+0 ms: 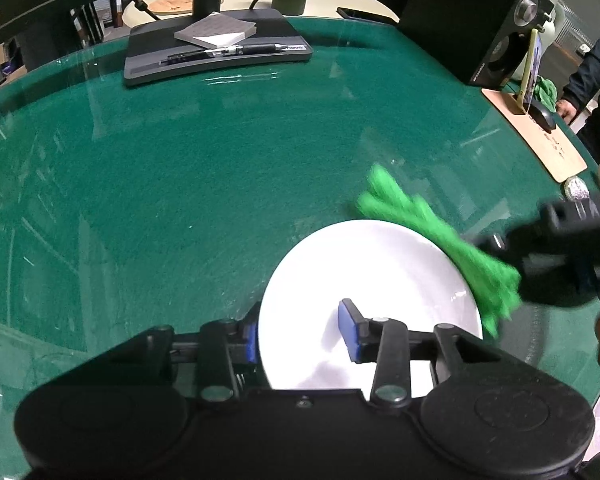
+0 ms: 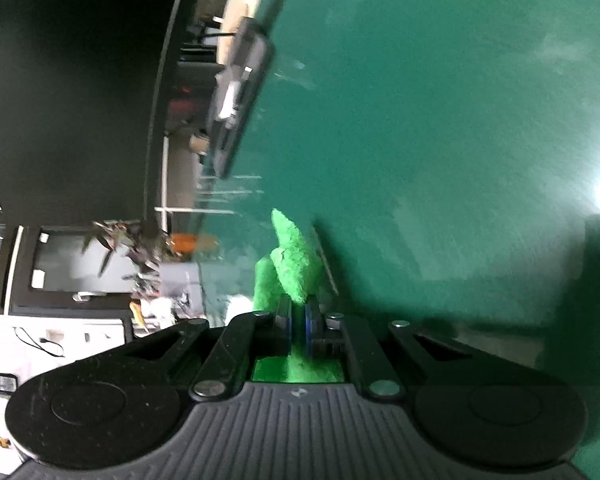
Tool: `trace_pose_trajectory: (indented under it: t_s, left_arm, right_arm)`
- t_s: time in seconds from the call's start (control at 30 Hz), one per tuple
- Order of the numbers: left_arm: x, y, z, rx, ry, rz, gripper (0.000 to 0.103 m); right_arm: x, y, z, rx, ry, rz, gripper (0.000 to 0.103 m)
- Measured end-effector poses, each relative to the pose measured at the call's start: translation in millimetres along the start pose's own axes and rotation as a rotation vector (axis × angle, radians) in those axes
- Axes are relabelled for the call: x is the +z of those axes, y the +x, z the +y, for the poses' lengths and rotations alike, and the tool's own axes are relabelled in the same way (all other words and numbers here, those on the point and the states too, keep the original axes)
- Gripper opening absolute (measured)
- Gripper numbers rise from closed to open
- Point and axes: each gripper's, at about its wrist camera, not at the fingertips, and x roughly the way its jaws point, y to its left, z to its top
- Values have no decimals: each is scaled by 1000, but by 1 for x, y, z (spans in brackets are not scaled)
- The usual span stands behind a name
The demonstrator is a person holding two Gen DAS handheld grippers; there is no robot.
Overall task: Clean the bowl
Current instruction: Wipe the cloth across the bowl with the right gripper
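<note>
A white bowl sits on the green table near the front in the left wrist view. My left gripper straddles its near left rim, one blue pad outside and one inside; the jaws are wide and I cannot tell if they press the rim. My right gripper is shut on a bright green cloth. In the left wrist view the cloth lies across the bowl's right rim, held from the right by the right gripper. The bowl is not visible in the right wrist view.
A monitor base with a notepad and pens stands at the back of the green table. A black speaker, a wooden board with a mouse and a foil ball are at the right. A person stands at the far right.
</note>
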Motion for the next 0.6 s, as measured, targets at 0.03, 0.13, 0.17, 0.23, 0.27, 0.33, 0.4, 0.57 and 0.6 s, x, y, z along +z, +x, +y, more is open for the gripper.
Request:
trace_pose_trajectory:
  t_s: [0.03, 0.13, 0.17, 0.23, 0.27, 0.33, 0.4, 0.57, 0.6]
  left_arm:
    - [0, 0, 0, -1, 0, 1, 38]
    - [0, 1, 0, -5, 4, -1, 40]
    - [0, 1, 0, -4, 7, -3, 40]
    - [0, 1, -2, -3, 13, -7, 41]
    - [-1, 1, -2, -1, 15, -8, 41]
    - [-1, 1, -3, 0, 22, -8, 41]
    - [0, 1, -3, 0, 26, -6, 41]
    - [0, 2, -2, -10, 34, -1, 41]
    - [0, 2, -2, -11, 34, -2, 41]
  right_arm:
    - [0, 0, 3, 1, -15, 0, 6]
    - [-4, -9, 1, 5, -18, 16, 6]
    - [-7, -14, -2, 5, -10, 25, 6]
    - [-11, -20, -6, -1, 6, 34, 6]
    - [-13, -23, -8, -5, 14, 38, 6]
    - [-12, -20, -7, 1, 20, 28, 6]
    - [-7, -12, -3, 14, 19, 11, 6]
    - [1, 2, 6, 25, -14, 9, 6]
    - [-1, -2, 3, 20, -12, 18, 6]
